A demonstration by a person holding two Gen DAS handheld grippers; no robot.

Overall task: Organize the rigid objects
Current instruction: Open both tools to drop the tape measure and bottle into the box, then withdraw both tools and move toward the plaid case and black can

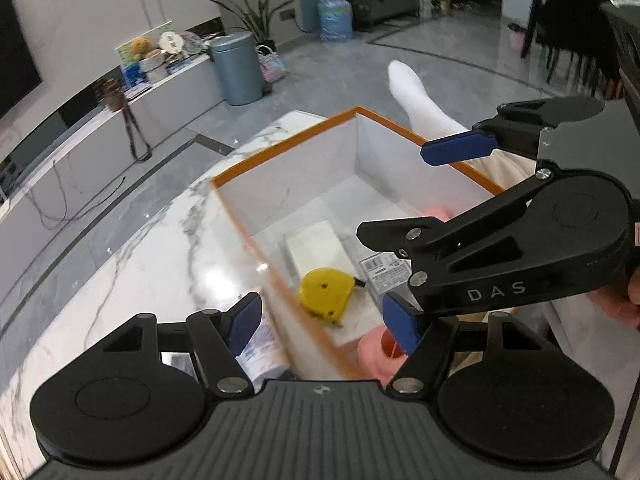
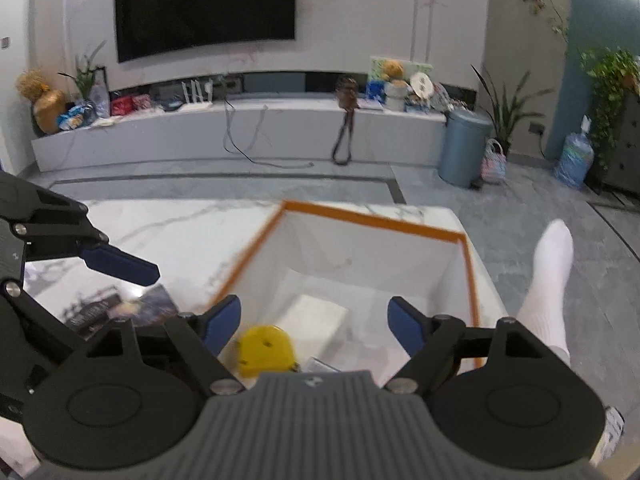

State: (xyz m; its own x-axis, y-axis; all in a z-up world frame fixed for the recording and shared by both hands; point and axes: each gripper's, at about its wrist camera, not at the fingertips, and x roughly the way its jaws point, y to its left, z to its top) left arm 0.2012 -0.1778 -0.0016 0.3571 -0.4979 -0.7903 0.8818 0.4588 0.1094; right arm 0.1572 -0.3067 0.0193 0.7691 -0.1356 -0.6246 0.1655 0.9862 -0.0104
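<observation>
Blue-padded jaws of left gripper [image 1: 324, 326] and right gripper [image 2: 314, 326] stand spread, pinching nothing. Below them, inside the box [image 2: 372, 222], lie a yellow tape measure [image 1: 325, 294] and white block [image 1: 320, 250], apparently stowed there. Box rests on table [image 1: 160, 248].

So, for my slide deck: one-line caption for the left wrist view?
Both tools, left and right, open above an orange-rimmed box holding a yellow tape measure.

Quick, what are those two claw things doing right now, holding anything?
Left gripper: open, holding nothing.
Right gripper: open, holding nothing.
</observation>
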